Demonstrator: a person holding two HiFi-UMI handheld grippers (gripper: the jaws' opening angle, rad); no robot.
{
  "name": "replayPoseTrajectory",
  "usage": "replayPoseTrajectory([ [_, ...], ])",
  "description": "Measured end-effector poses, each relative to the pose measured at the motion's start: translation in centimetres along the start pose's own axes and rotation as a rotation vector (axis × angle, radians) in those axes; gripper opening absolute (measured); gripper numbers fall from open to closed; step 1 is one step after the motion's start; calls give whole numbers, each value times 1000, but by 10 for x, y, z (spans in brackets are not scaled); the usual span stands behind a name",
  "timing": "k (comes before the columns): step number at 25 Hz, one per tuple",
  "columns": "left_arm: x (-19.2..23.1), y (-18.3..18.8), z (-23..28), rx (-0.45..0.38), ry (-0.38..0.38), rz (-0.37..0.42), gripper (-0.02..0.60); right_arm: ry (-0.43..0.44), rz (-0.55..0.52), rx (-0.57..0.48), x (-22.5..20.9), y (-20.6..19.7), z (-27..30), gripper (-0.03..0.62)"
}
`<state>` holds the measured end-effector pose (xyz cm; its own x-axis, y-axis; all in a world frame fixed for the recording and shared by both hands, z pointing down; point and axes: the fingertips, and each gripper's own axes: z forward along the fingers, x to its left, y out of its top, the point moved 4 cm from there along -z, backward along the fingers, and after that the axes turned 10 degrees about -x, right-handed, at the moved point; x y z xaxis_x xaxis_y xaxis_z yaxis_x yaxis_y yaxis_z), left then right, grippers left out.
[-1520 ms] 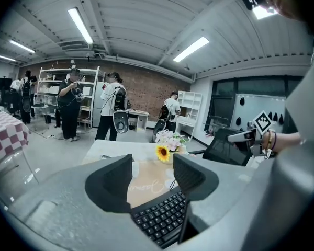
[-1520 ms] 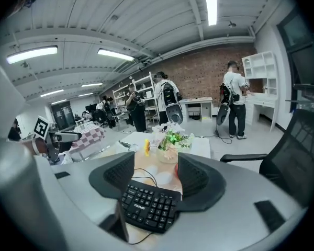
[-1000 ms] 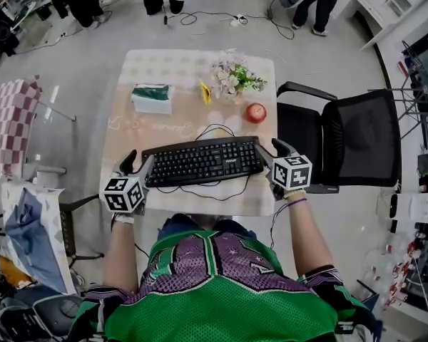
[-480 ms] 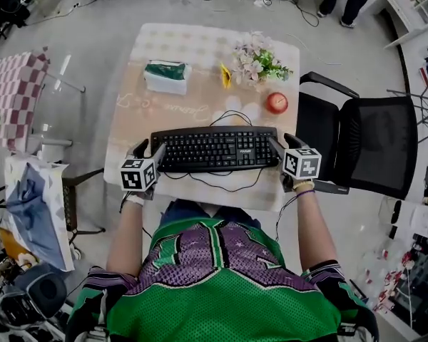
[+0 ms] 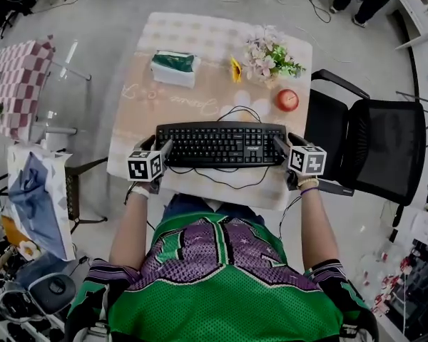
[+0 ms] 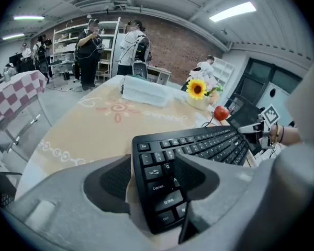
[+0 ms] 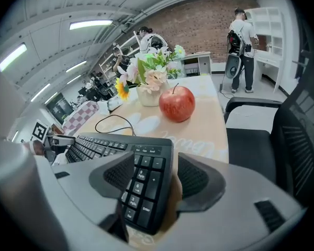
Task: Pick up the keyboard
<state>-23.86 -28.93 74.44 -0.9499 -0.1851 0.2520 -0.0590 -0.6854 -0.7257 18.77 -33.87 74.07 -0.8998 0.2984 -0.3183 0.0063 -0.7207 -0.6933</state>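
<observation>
The black keyboard (image 5: 221,144) lies crosswise over the near part of the beige table (image 5: 200,98). My left gripper (image 5: 159,146) is shut on its left end; in the left gripper view the jaws (image 6: 154,174) clamp the keyboard (image 6: 199,145) at the Tab and Shift keys. My right gripper (image 5: 284,143) is shut on the right end, and in the right gripper view its jaws (image 7: 149,179) pinch the number pad of the keyboard (image 7: 110,145). Whether the keyboard is off the table I cannot tell. Its black cable (image 5: 228,184) loops along the near side.
A red apple (image 5: 287,100), a vase of flowers (image 5: 269,57) and a tissue box (image 5: 175,68) stand on the far half of the table. A black mesh chair (image 5: 371,152) is to the right, a chequered table (image 5: 11,84) to the left. People stand farther off.
Both grippers have closed in on the ends of the keyboard, their jaws spread wider a second ago. The head view has shifted, so the table sits higher and more to the right.
</observation>
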Motion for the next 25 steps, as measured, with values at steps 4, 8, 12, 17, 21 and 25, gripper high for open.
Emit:
replayPoseTrajectory([
  [4,5,-3,2,17,-10,-41,253,25,40,20,2,-9,9,245],
  [8,9,-7,3,24,-14,-82,262,44,87,19,0,-13,13,247],
  [12,9,-7,4,35,-23,-89,264,56,109,34,1,-14,11,247],
  [17,9,-8,4,28,-28,-76,264,88,136,-3,1,-13,13,247],
  [21,8,-8,4,22,-19,-77,264,91,149,0,3,-15,12,247],
  [25,10,-8,5,18,-14,-95,257,118,164,-19,2,-19,10,242],
])
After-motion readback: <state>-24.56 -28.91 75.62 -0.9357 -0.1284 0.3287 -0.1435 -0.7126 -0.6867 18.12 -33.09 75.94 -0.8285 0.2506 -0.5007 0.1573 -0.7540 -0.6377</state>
